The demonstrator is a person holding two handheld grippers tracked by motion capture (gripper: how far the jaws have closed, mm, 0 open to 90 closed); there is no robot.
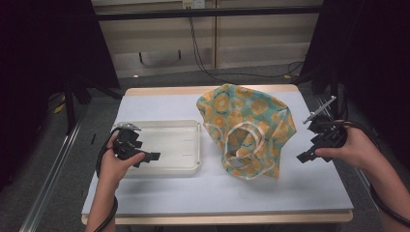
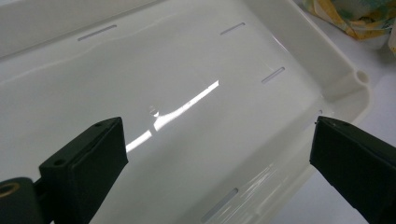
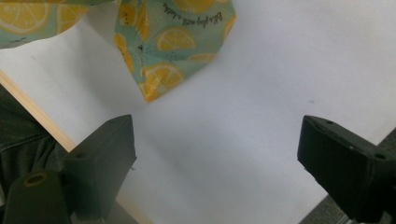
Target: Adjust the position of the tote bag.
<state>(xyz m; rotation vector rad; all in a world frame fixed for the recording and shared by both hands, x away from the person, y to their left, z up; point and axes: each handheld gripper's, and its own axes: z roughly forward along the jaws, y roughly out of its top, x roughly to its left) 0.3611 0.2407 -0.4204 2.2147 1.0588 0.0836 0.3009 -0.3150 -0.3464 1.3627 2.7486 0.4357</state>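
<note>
Jaws of left gripper [image 2: 219, 154] spread wide over white tray [image 2: 187, 70], jaws of right gripper [image 3: 217, 154] spread wide, empty, lemon-print bag [image 3: 173, 42] just beyond them, on tabletop [image 3: 261, 84].

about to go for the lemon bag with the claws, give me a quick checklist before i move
1. Left claw open: ok, jaws stand wide apart over the white tray.
2. Right claw open: ok, nothing between its jaws.
3. Lemon-print bag free to grasp: ok, neither claw touches it.
4. Bag handles reachable: ok, the pale loops lie on top.
5. Tray ready to receive: ok, its floor is bare.
6. Bag empty inside: cannot tell, cloth hides it.
</note>
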